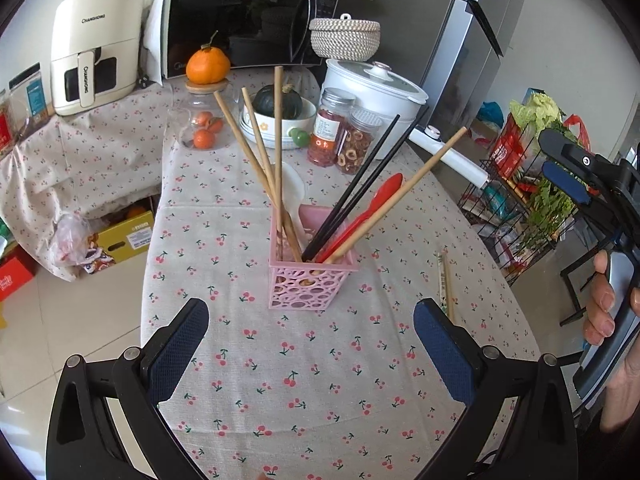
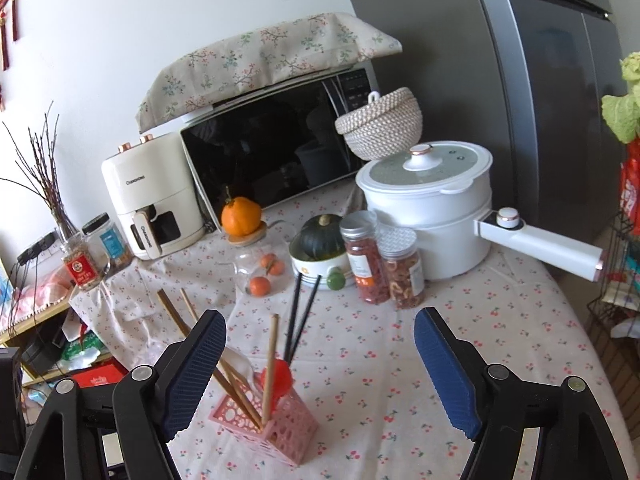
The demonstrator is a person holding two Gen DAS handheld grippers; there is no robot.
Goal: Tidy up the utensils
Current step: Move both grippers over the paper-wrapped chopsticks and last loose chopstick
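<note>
A pink perforated holder (image 1: 312, 276) stands upright on the cherry-print tablecloth (image 1: 304, 380). Leaning in it are several wooden chopsticks (image 1: 276, 152), two black chopsticks (image 1: 360, 188) and a red spoon (image 1: 376, 204). Another pair of chopsticks (image 1: 446, 284) lies flat on the cloth to the holder's right. My left gripper (image 1: 312, 344) is open just short of the holder, with nothing between its fingers. My right gripper (image 2: 320, 372) is open above the table, with the holder (image 2: 272, 428) low beside its left finger and untouched. It also shows at the right edge of the left wrist view as the right gripper (image 1: 560, 160), held by a hand (image 1: 600, 312).
Behind the holder stand two snack jars (image 1: 344, 136), a white pot (image 1: 372, 92) whose long handle (image 1: 448, 152) sticks out to the right, a bowl with a green squash (image 1: 276, 104) and a glass jar of oranges (image 1: 204, 120). A microwave (image 1: 240, 20) and an air fryer (image 1: 96, 48) sit further back. A wire rack of vegetables (image 1: 520, 184) stands off the right table edge.
</note>
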